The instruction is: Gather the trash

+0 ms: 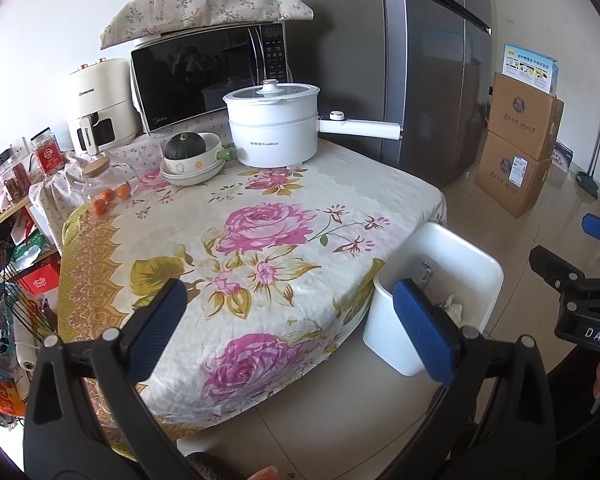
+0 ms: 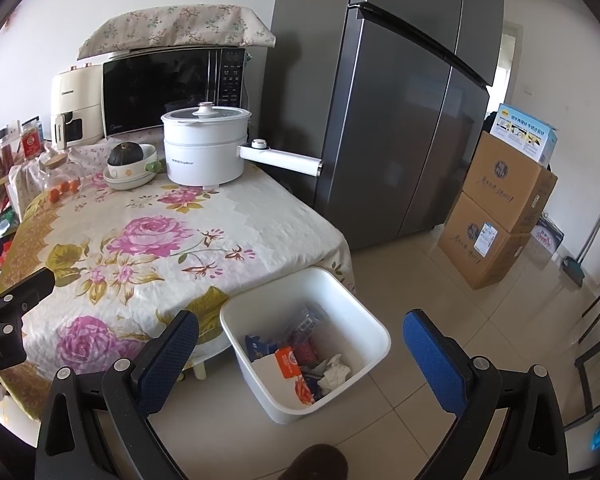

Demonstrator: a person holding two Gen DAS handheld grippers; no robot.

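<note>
Here both hand-held grippers, left hand-held gripper [image 1: 290,320] and right hand-held gripper [image 2: 302,350], gape wide, empty.

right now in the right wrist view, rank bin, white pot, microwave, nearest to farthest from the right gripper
1. bin, on the floor just ahead of the right gripper
2. white pot, on the table, left
3. microwave, behind the pot

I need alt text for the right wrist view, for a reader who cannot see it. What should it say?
A white bin stands on the tiled floor beside a table with a floral cloth, holding wrappers and crumpled paper. The open right tool, with blue pads, frames the bin and holds nothing. A white electric pot sits on the table near a grey fridge.
</note>
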